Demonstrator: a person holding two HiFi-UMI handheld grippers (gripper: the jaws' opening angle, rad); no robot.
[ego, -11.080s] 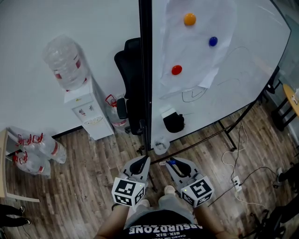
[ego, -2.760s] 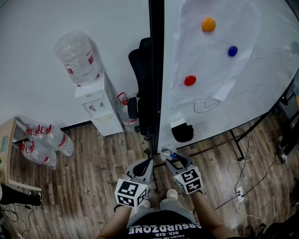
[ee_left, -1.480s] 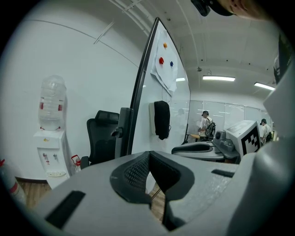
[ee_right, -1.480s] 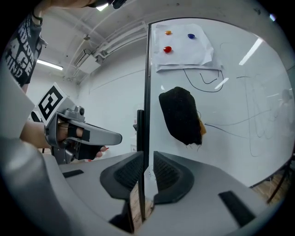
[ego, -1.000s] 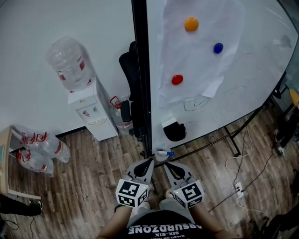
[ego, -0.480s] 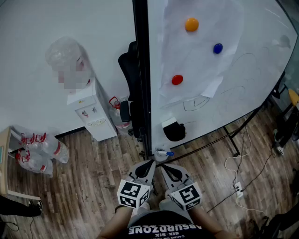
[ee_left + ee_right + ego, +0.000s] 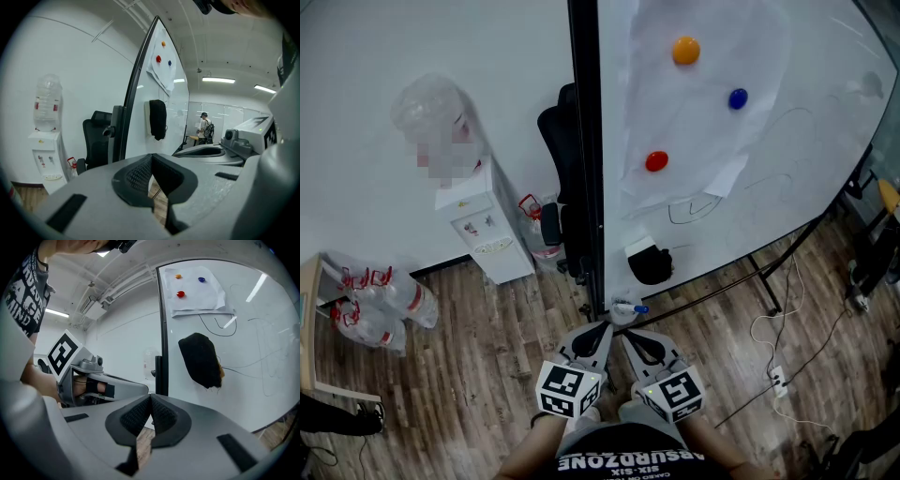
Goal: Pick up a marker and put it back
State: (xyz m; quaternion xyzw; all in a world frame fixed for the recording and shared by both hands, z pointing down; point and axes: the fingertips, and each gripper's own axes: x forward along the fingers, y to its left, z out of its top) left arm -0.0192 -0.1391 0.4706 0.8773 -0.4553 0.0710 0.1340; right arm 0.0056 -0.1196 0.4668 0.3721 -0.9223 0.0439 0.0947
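At the lower corner of the whiteboard, beside its black frame post, the marker with a blue cap lies level; what bears it is unclear. Just below it, the left gripper and the right gripper sit side by side, apart from the marker, each with jaws pressed together on nothing. A black eraser clings to the board above.
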